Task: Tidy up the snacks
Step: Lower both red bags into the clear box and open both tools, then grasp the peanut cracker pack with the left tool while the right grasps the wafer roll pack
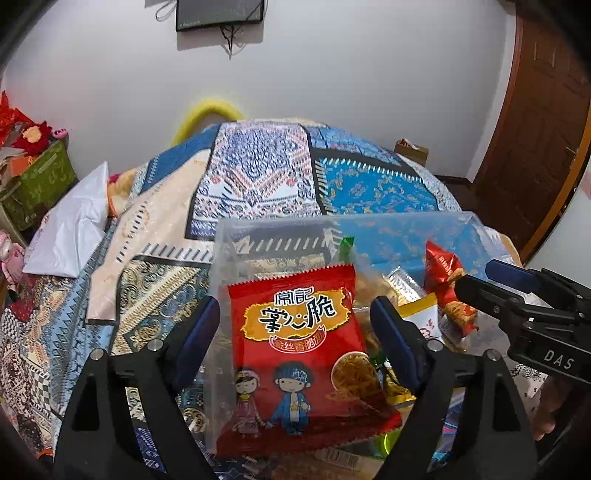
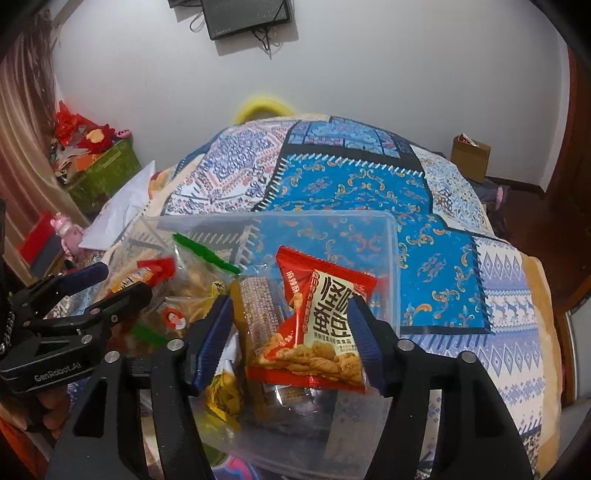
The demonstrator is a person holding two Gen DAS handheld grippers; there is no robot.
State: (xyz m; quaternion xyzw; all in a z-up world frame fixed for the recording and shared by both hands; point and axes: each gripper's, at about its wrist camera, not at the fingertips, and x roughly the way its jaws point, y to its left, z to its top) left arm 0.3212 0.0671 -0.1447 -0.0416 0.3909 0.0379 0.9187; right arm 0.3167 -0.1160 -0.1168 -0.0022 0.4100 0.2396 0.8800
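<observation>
A clear plastic bin point(image 1: 406, 229) stands on a bed spread with a blue patchwork quilt point(image 1: 258, 177), and it holds a loose heap of snack packets. In the right wrist view the bin's far wall point(image 2: 332, 218) rises behind a tall yellow-brown packet point(image 2: 258, 314), a small yellow packet point(image 2: 225, 398) and green-tipped wrappers point(image 2: 203, 254) further left.

The left gripper point(image 1: 295, 332) has its blue pads apart, one on each side of a red noodle-snack packet point(image 1: 299, 350); whether the pads touch it I cannot tell. This packet stands upright, long axis running near to far, printed face toward the camera, its top edge against the bin's near wall.

The right gripper point(image 2: 291, 332) also has its pads apart around a red broad-bean packet point(image 2: 317, 325). The right pad point(image 2: 364, 343) meets the packet's edge, while the left pad point(image 2: 212, 336) stands clear of it, so a firm hold cannot be told. The packet sits tilted, its top corner leaning far and left, inside the bin.

Around the bed: a white bag point(image 1: 70, 229) at the left edge, a green box point(image 1: 40, 181) piled with red things, a cardboard box point(image 2: 471, 157) at the far right, a yellow hoop point(image 2: 262, 105) by the far wall, a dark screen point(image 2: 247, 16) on the wall, and a brown door point(image 1: 535, 129) to the right.
</observation>
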